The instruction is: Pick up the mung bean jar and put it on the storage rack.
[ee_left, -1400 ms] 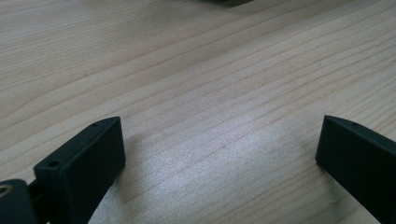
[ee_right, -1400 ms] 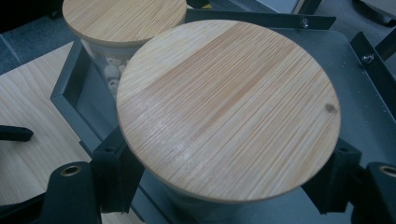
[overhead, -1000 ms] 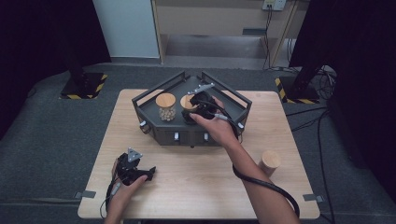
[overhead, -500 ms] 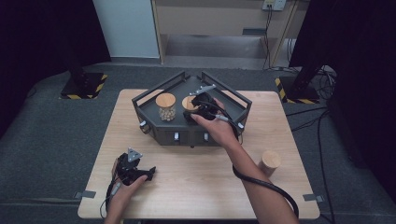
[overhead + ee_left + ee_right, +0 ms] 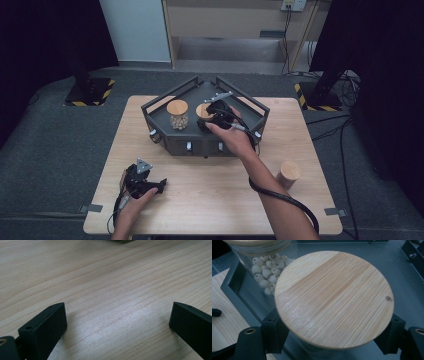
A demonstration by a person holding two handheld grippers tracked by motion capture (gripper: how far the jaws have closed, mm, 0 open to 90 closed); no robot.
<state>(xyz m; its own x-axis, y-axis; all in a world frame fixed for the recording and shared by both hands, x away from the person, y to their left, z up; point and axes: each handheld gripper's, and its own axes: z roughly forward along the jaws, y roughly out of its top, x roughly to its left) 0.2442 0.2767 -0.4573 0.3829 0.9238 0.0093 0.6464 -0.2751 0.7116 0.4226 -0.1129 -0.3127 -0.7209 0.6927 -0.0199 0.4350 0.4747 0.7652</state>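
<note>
A dark metal tray [image 5: 165, 137] stands at the back middle of the table with two wooden-lidded jars in it. My right gripper [image 5: 212, 118] reaches into the tray and is shut on the right jar [image 5: 203, 110]. In the right gripper view its jaws sit on either side of the glass, just under the round wooden lid [image 5: 334, 297]. The left jar [image 5: 178, 114] [image 5: 265, 270] holds pale round beads and stands close beside it. My left gripper [image 5: 143, 181] [image 5: 117, 322] rests open on the bare wooden tabletop near the front left, with nothing between its jaws.
A third jar with a wooden lid [image 5: 289, 173] stands on the table at the right, beside the right forearm. The tray's raised walls [image 5: 234, 287] surround the two jars. Dark floor and stands with striped bases lie beyond the table.
</note>
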